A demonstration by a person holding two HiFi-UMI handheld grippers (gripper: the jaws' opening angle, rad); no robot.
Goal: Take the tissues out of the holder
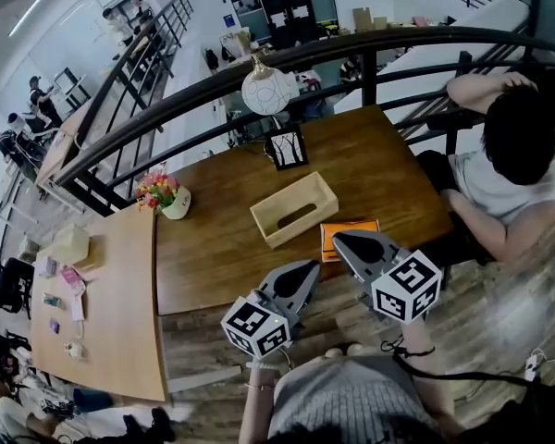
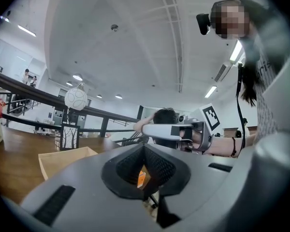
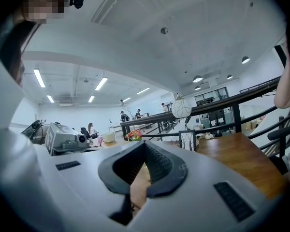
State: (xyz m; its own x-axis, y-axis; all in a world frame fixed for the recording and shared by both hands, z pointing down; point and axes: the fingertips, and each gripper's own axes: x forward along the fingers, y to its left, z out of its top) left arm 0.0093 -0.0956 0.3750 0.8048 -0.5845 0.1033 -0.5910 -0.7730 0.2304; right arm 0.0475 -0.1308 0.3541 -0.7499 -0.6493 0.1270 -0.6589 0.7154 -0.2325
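Observation:
A light wooden tissue holder (image 1: 294, 209) lies near the middle of the dark wooden table (image 1: 213, 248), with a slot on the side facing me. The left gripper view catches the holder (image 2: 67, 161) low at the left. A flat orange tissue pack (image 1: 351, 228) rests on the table just right of the holder, partly covered by my right gripper (image 1: 342, 240). My left gripper (image 1: 307, 270) hovers at the table's front edge, a little short of the holder. On both grippers the jaws meet at the tip with nothing between them, left (image 2: 144, 147) and right (image 3: 144, 143).
A flower pot (image 1: 165, 195), a small picture frame (image 1: 288, 149) and a white globe lamp (image 1: 270, 91) stand along the table's far side by the black railing (image 1: 166, 118). A person (image 1: 509, 174) sits at the right end. A lighter table (image 1: 111, 322) with small items adjoins at the left.

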